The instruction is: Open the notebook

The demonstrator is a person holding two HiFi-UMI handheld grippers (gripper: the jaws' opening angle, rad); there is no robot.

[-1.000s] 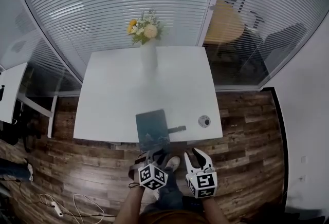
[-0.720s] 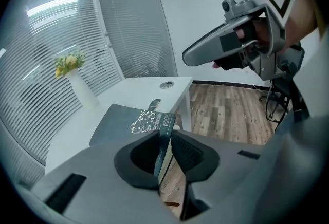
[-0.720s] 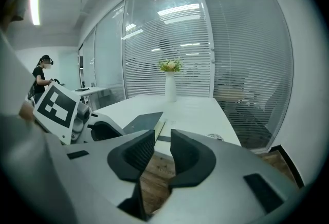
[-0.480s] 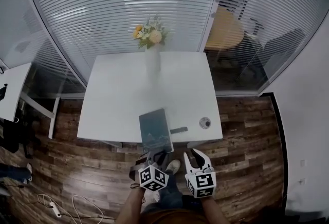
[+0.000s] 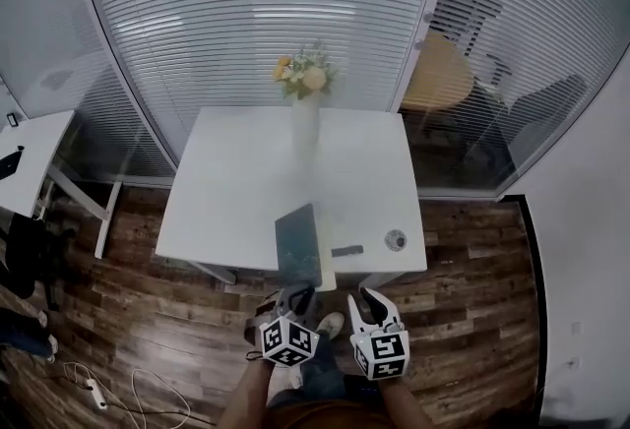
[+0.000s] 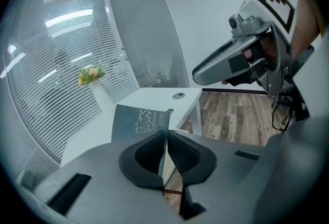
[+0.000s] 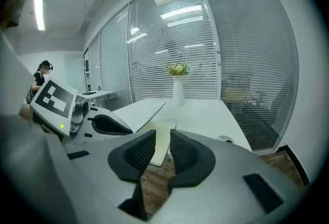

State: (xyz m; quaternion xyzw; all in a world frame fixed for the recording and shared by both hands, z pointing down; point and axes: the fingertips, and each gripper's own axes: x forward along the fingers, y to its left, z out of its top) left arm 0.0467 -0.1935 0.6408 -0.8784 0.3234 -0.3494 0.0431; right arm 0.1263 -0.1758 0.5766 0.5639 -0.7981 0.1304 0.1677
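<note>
- One table [image 5: 236,181] stands on a wood floor [image 5: 472,260], with open room on its near, left and right sides. Its far edge is close to a glass wall with blinds.
- One notebook [image 5: 297,238] lies at the near edge, just left of one dark bar [image 5: 346,250] and one round disc [image 5: 396,240]. One vase [image 5: 305,127] stands at the far edge.
- Two grippers hang just off the near edge. The left gripper [image 5: 298,297] is at the notebook's near end, and the right gripper [image 5: 362,302] is beside it over the floor, clear of the table.
- Left gripper view: the jaws have just been closing and stand almost together. They pinch the thin edge of the notebook's dark cover, which tilts up off the table. The right gripper shows up and to the right, over bare floor.
- Right gripper view: the jaws have just been narrowing but stand well apart, with nothing between them. A pale page of the notebook lies beyond them at the table's near edge. The left gripper is just to the left. One person [image 7: 40,76] stands far off on the left.
</note>
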